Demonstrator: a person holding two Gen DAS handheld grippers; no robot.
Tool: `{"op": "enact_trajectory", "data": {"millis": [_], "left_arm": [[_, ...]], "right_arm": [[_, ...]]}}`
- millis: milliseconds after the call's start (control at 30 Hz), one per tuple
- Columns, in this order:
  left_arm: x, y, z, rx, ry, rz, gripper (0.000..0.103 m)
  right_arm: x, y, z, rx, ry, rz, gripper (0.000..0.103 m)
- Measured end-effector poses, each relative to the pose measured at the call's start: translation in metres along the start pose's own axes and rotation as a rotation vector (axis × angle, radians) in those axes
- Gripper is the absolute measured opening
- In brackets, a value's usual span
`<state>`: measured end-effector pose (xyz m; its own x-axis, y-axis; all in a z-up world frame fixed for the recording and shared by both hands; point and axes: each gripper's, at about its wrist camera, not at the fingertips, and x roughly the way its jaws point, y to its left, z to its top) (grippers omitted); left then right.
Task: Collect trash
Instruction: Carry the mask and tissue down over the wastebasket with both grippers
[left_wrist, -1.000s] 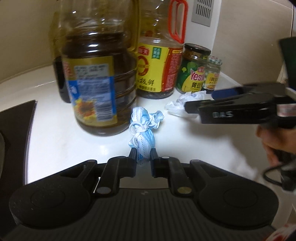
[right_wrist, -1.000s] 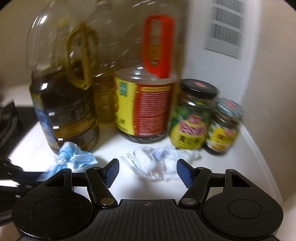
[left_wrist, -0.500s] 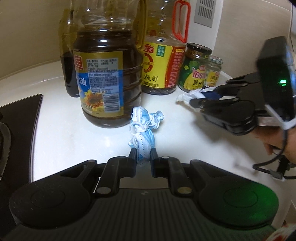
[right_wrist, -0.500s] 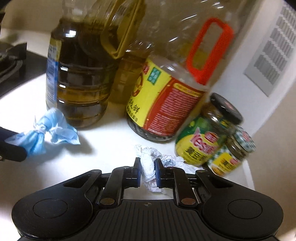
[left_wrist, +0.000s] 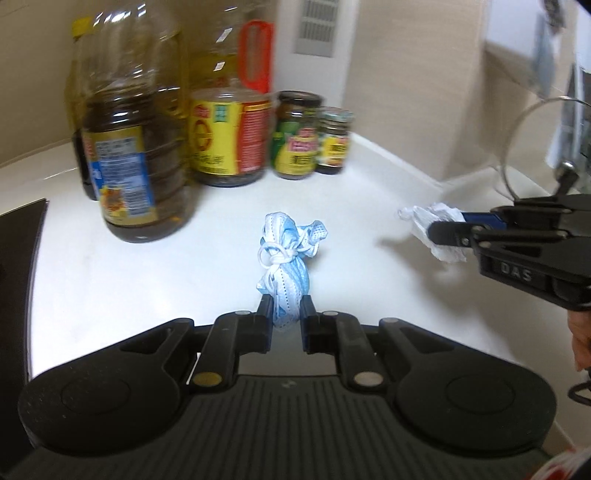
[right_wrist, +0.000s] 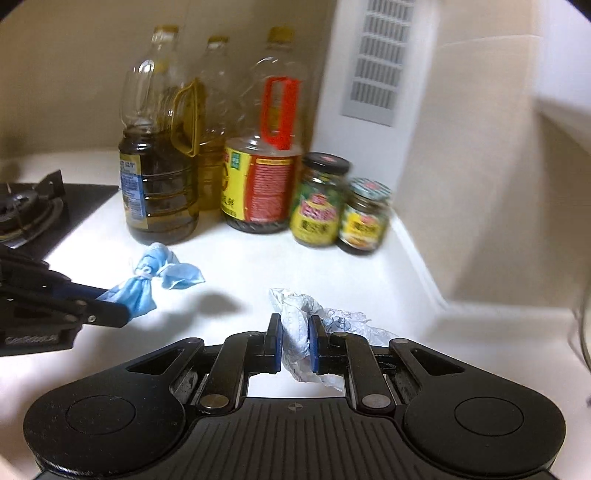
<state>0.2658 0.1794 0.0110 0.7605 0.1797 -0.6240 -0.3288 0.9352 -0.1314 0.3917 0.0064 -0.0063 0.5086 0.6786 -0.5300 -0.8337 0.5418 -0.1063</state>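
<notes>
In the left wrist view, a knotted blue mask (left_wrist: 282, 258) is pinched between the narrowed jaws of the left gripper (left_wrist: 286, 306) and held up above the white counter (left_wrist: 147, 288). Behind it an oil bottle (left_wrist: 136, 155) is seen at the left, a second bottle (left_wrist: 231, 122) with a red handle beside it, and two jars (left_wrist: 297, 136) further right. At the right edge the right gripper (left_wrist: 447, 230) is seen side-on, with a crumpled white wrapper (left_wrist: 424, 218) clamped at its tips, clear of the counter. A stove edge (left_wrist: 18, 266) is seen at the far left.

In the right wrist view, the wrapper (right_wrist: 295, 328) is gripped between the nearly closed blue pads of the right gripper (right_wrist: 295, 341), its loose end trailing to the right. At the left, the mask (right_wrist: 147, 284) is held by the left gripper (right_wrist: 110, 306) above the counter (right_wrist: 332, 273). The bottles (right_wrist: 159, 184) and jars (right_wrist: 319, 201) are lined along the wall, and a burner (right_wrist: 22, 210) is seen at the far left.
</notes>
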Motion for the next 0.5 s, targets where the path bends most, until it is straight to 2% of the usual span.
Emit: {"op": "enact_trajectory", "data": {"millis": [133,333,500], "left_arm": [[-0.025,-0.031,-0.010,0.019,0.000,-0.006,0.013],[-0.066,-0.070,-0.048,0.001,-0.006,0.028,0.013],[-0.096,-0.089,-0.080,-0.009,0.025,0.032,0.013]], "right_arm": [[-0.048,-0.011,-0.024,0.034,-0.019,0.004,0.014],[-0.107,-0.017,-0.061,0.078,-0.033,0.052,0.014],[-0.145,-0.016,-0.085,0.116,-0.029,0.077,0.014]]}}
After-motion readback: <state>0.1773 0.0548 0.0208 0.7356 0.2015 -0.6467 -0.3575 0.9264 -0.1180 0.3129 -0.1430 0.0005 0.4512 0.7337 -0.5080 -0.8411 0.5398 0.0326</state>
